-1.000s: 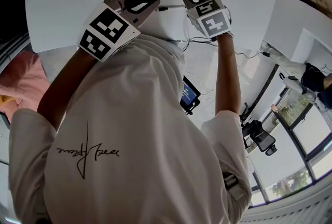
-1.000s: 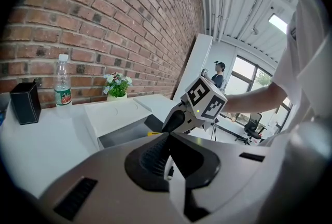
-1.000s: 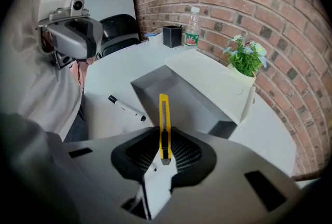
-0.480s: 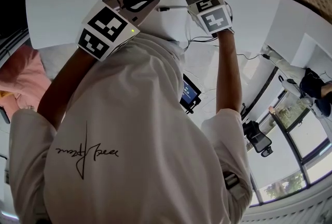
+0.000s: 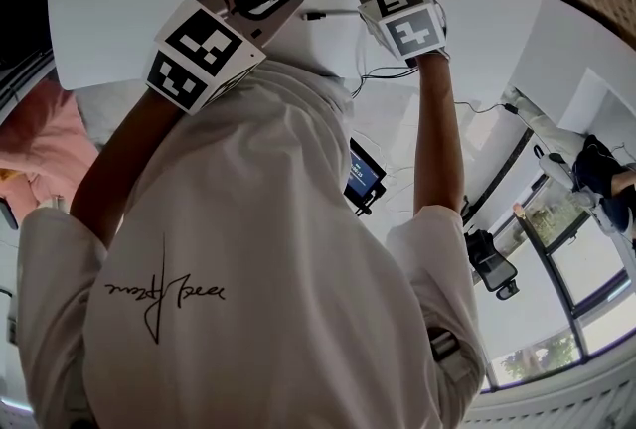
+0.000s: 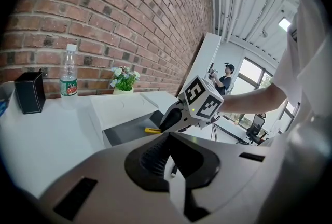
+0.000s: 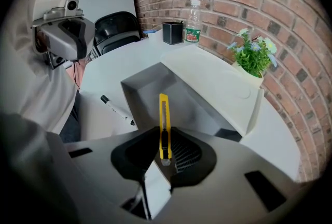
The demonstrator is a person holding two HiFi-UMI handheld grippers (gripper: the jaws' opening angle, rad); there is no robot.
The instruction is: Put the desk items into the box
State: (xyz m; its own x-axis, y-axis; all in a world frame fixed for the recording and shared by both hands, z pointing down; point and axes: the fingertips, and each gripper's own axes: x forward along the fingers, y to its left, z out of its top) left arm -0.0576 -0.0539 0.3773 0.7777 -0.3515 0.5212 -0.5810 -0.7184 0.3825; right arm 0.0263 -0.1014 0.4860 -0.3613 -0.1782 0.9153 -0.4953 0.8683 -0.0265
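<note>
Item: slim yellow plastic utility knife (image 7: 164,119) with a black slider at its near end.
Item location: clamped in the right gripper, its free end reaching out over the grey interior of the open white box (image 7: 145,88); not touching the box.
Right gripper (image 7: 165,153): jaws narrowed onto the knife's near end; tilted steeply downward above the box's near edge.
Right arm: bare forearm stretched forward, on the right.
Left gripper (image 6: 168,166): jaws together, nothing between them; held near-left of the box, angled slightly down toward it.
Table: a white marker pen with a black cap (image 7: 116,109) lies on the white table (image 7: 98,75), just left of the box.
</note>
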